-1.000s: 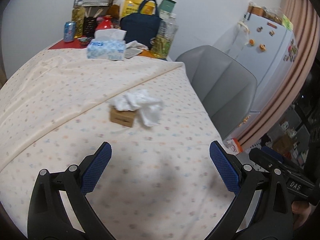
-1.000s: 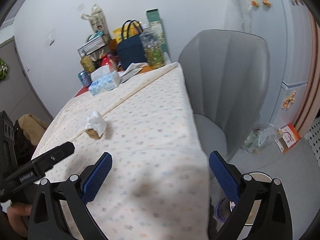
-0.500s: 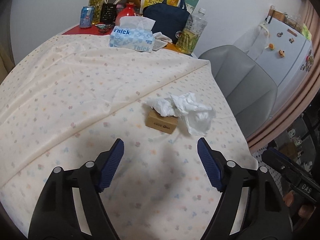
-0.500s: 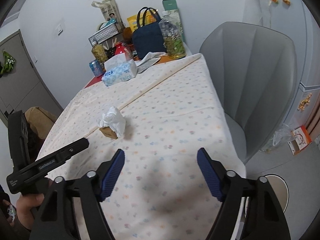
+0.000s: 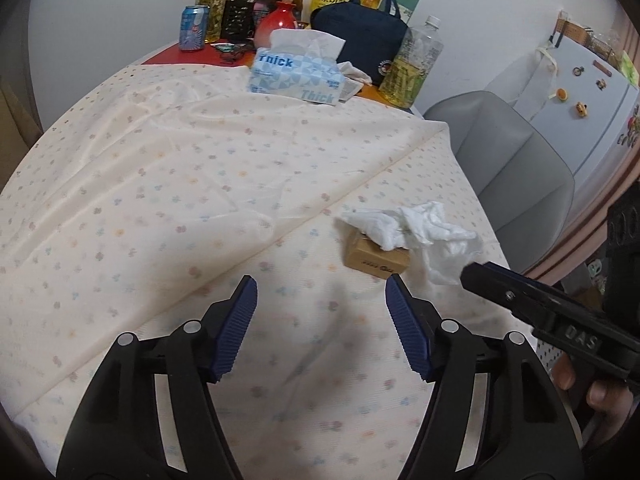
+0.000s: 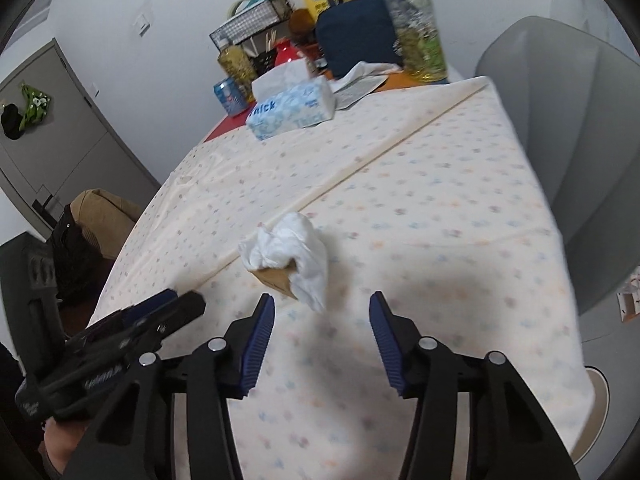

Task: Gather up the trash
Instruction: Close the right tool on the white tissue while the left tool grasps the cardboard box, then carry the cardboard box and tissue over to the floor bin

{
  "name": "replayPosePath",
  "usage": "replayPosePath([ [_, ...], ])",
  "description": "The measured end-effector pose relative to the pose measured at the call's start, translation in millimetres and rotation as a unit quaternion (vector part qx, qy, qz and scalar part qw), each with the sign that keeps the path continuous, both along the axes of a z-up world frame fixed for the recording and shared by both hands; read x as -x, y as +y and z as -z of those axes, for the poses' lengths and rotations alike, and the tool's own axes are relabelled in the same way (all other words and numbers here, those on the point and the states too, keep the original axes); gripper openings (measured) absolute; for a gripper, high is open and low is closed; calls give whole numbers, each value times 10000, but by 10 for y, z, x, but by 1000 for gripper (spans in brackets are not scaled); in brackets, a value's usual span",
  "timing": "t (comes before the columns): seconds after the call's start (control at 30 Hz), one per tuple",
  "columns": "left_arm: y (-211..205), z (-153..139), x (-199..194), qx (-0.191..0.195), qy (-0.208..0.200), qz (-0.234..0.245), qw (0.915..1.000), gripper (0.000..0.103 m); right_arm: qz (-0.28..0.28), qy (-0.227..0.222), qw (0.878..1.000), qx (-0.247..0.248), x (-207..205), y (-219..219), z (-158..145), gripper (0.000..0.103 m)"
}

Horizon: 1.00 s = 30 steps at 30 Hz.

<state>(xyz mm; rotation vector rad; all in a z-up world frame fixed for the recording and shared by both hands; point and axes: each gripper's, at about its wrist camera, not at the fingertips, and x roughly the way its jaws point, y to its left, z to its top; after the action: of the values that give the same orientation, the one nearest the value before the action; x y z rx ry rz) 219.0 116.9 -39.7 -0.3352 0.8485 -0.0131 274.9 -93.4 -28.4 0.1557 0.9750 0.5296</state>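
A crumpled white tissue [image 5: 416, 226] lies draped over a small brown cardboard box [image 5: 376, 258] on the flowered tablecloth [image 5: 160, 200]. My left gripper [image 5: 322, 300] hovers just short of the box, jaws closing with nothing between them. In the right wrist view the tissue [image 6: 288, 244] and box [image 6: 278, 278] sit just ahead of my right gripper [image 6: 322, 320], whose jaws are also closing on empty air. The right gripper's finger [image 5: 520, 296] reaches in from the right beside the tissue; the left gripper [image 6: 132, 332] shows at lower left.
At the table's far end stand a blue tissue pack [image 5: 298, 76], a navy bag [image 5: 362, 36], a plastic bottle [image 5: 412, 68], a soda can [image 5: 194, 28] and a red vase [image 5: 276, 26]. A grey chair [image 5: 508, 164] stands at the right edge, a fridge [image 5: 580, 92] behind it.
Both grippers have moved forward toward the tissue and box and have narrowed their jaws. The right gripper's finger now shows close beside the tissue in the left wrist view.
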Motion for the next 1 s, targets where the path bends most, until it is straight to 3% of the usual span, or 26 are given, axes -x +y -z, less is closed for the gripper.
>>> replayPosePath([
  [0.03, 29, 3, -5, 2, 19, -30, 10000, 67, -36, 51, 10000, -12, -38, 42, 26, 26],
  [0.07, 43, 4, -12, 11, 30, -42, 10000, 67, -78, 151, 9998, -46, -80, 77, 63, 6],
  [0.1, 52, 4, -25, 24, 45, -46, 10000, 67, -66, 187, 9998, -72, -105, 92, 80, 4],
  [0.3, -116, 27, -195, 15, 142, 156, 9998, 69, 304, -85, 9995, -87, -24, -172, -49, 3],
  [0.5, -450, 93, -424, -242, 230, 415, 9986, 89, 758, -244, 9968, -108, 129, -721, -165, 3],
  [0.73, -671, 214, -627, -383, 408, 496, 9972, 90, 1233, -379, 9916, -133, 373, -1361, -251, 3],
  [0.87, -746, 294, -682, -482, 493, 548, 9961, 75, 1487, -383, 9881, -103, 470, -1651, -225, 3],
  [0.93, -770, 292, -688, -673, 503, 484, 9953, 53, 1577, -372, 9867, -133, 491, -1750, -213, 3],
  [1.0, -759, 283, -710, -626, 548, 454, 9955, 48, 1665, -359, 9852, -184, 530, -1861, -195, 3],
])
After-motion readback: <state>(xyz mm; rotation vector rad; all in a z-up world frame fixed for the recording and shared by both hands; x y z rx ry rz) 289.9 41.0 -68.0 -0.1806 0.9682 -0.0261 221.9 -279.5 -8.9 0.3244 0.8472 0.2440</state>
